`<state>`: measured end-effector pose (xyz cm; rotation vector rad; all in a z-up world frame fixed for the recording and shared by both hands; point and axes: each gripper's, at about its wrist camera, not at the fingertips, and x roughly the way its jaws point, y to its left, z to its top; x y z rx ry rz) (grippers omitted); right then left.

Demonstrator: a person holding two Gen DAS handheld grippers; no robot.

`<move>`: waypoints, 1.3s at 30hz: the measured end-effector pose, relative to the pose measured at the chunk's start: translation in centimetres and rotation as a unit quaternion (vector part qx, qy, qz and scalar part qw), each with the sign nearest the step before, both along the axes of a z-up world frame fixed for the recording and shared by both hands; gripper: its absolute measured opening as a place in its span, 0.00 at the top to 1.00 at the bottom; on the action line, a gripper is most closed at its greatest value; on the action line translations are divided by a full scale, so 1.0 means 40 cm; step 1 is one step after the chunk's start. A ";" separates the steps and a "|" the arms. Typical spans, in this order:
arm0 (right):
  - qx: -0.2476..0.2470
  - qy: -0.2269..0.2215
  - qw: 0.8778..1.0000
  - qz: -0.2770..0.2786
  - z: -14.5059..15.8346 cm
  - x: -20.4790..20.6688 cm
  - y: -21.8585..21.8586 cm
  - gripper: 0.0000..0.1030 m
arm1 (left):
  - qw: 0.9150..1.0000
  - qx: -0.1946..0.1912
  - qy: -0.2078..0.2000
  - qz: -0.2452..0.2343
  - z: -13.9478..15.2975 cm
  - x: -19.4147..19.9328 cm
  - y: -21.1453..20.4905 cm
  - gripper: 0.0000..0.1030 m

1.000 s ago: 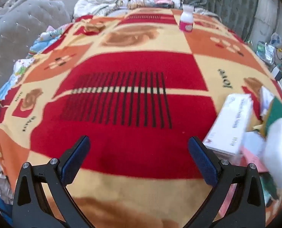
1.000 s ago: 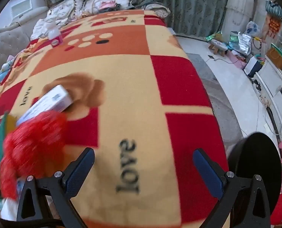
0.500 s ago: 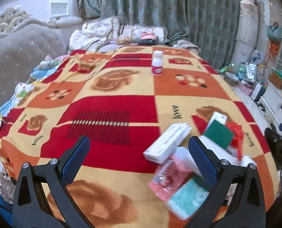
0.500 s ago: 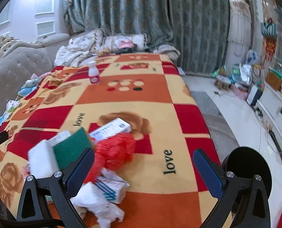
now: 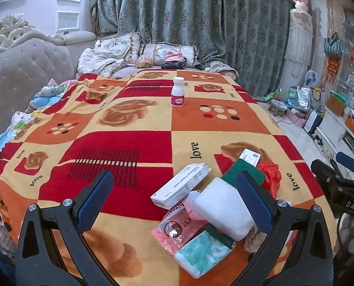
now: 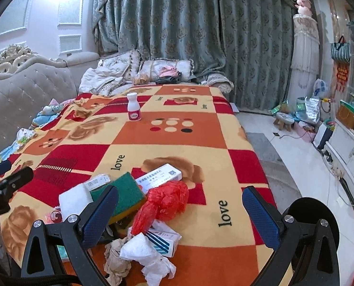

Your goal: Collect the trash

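I hold my left hand-held gripper (image 5: 174, 200) wide open with nothing in it, above the bed blanket (image 5: 134, 143). My right hand-held gripper (image 6: 180, 217) is wide open and empty too. The trash sits in a pile at the lower right of the left view: a long white box (image 5: 180, 187), a white foam block (image 5: 222, 211), a green sponge (image 6: 126, 194), a red plastic bag (image 6: 163, 202), a pink packet (image 5: 174, 228) and crumpled paper (image 6: 141, 255). A white and pink bottle (image 5: 178, 91) stands upright, far off near the top middle.
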<state>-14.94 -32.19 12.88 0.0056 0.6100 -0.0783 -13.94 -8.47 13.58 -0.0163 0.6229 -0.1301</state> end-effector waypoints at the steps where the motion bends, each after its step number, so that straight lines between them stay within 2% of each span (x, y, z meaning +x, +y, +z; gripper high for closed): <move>1: 0.001 -0.001 1.000 0.000 0.002 0.000 0.000 0.00 | 1.000 0.000 0.000 0.000 0.000 0.000 -0.002 0.01; 39: 0.025 0.004 1.000 0.014 0.011 0.018 0.005 0.00 | 1.000 -0.003 0.006 -0.017 -0.015 0.009 -0.039 0.01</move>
